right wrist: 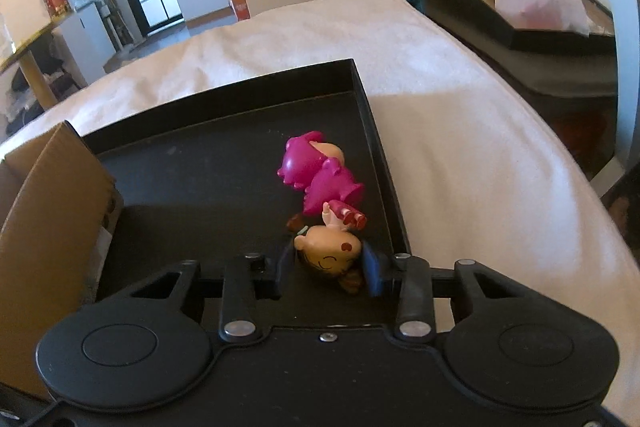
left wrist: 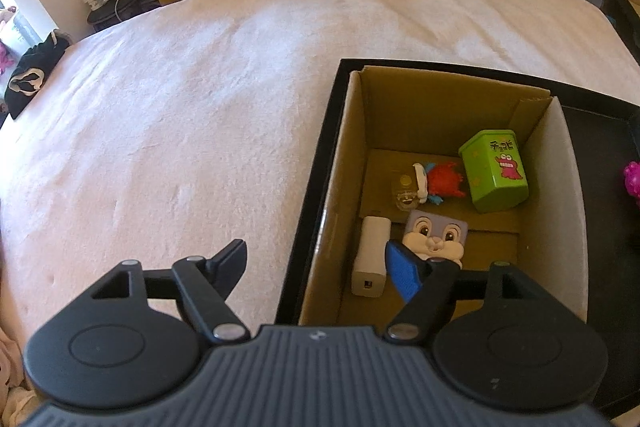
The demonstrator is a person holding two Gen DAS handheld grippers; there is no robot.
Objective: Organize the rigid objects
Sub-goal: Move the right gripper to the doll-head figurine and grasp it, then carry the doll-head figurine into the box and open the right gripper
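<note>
A: Why does the right gripper [right wrist: 326, 269] sit so low in the black tray [right wrist: 224, 163]?
B: Its blue pads pinch the head of a small doll figurine [right wrist: 330, 259] lying on the tray floor, just beside a pink figurine [right wrist: 316, 179]; the low approach suits a grip on the round head.

A: And the left gripper [left wrist: 316, 263]?
B: Spread and empty, it hangs over the near edge of the cardboard box [left wrist: 340, 187], one finger [left wrist: 404, 273] above the interior. The box, standing in the tray on the bed [left wrist: 180, 107], already holds a green tin [left wrist: 494, 171], a white charger [left wrist: 372, 261], a rabbit-faced item [left wrist: 438, 235] and a red toy [left wrist: 446, 181], so it probably serves as the collection point.
</note>
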